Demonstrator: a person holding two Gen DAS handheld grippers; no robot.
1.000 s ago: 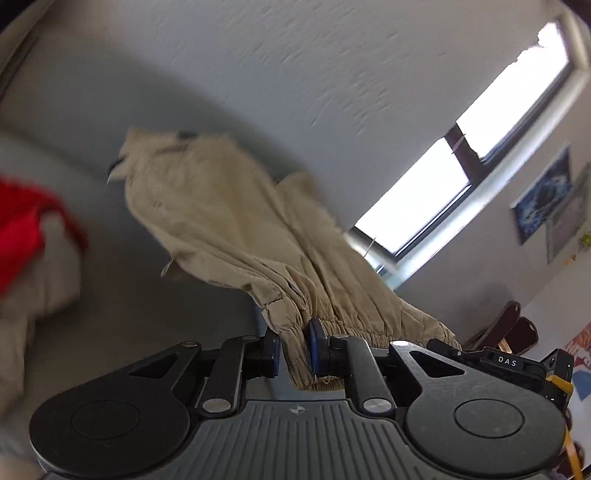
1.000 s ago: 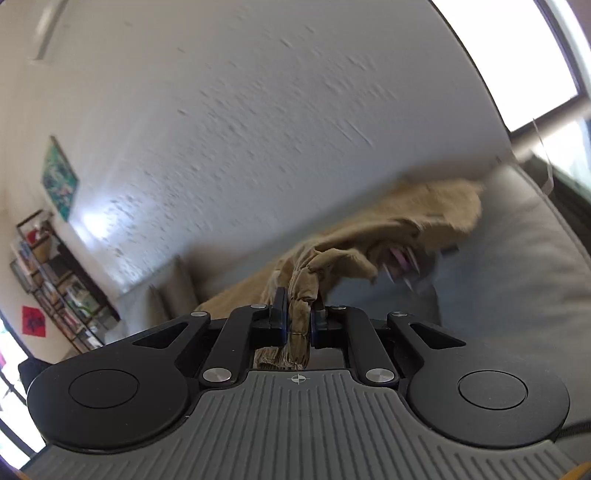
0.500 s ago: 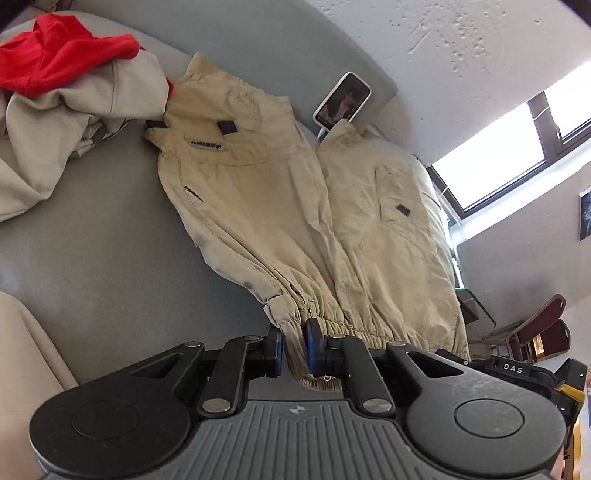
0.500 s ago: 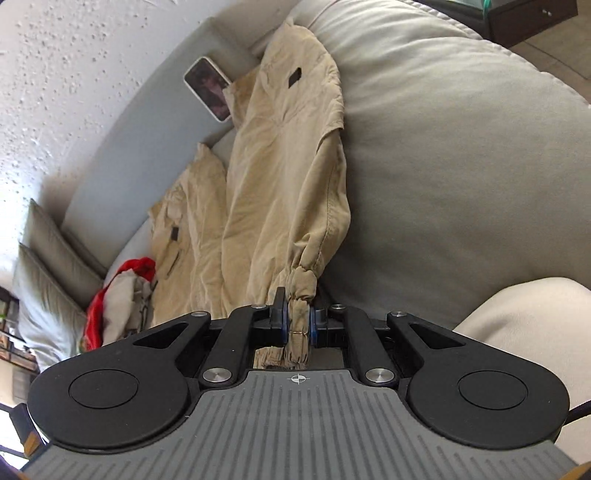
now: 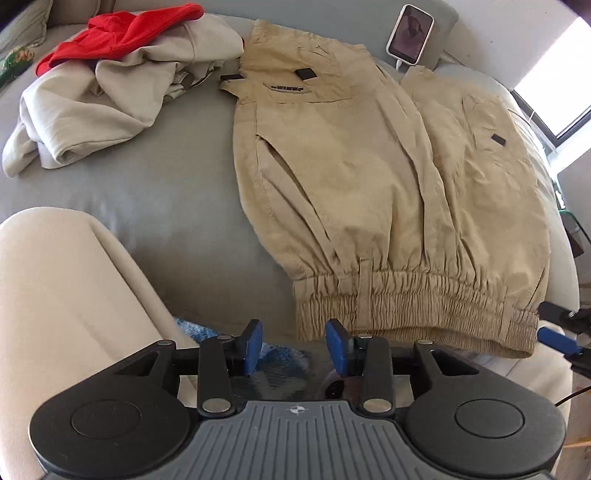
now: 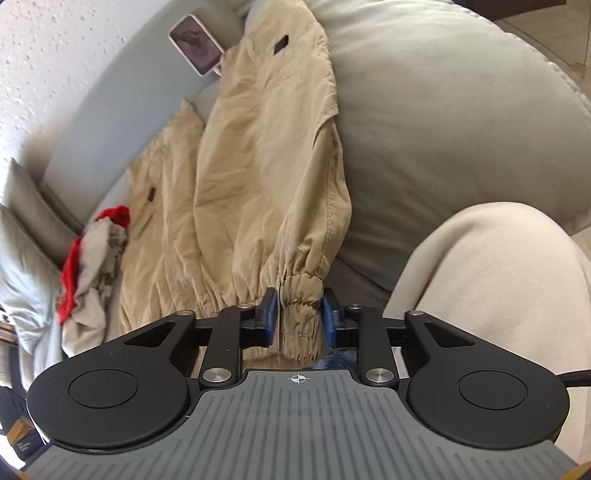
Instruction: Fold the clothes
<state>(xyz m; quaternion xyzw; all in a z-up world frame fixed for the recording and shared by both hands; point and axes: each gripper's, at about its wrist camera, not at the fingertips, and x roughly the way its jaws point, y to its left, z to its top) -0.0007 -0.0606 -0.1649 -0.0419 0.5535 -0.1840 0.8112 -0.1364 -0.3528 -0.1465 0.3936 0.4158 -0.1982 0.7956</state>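
Left tool (image 5: 294, 347) stands wide and empty just short of the elastic waistband of the khaki trousers (image 5: 369, 177); right tool (image 6: 298, 320) is parted around that waistband's far corner, pads not pressing. Trousers lie spread flat on the grey sofa (image 5: 166, 199), beside the unsorted clothes pile (image 5: 110, 85). Judgement: laying-out done, no fold yet made.

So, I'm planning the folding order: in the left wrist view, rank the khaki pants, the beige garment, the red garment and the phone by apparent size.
1. khaki pants, largest by far
2. beige garment
3. red garment, partly tucked into the beige one, so its real size is unsure
4. phone, smallest, though farthest from the camera
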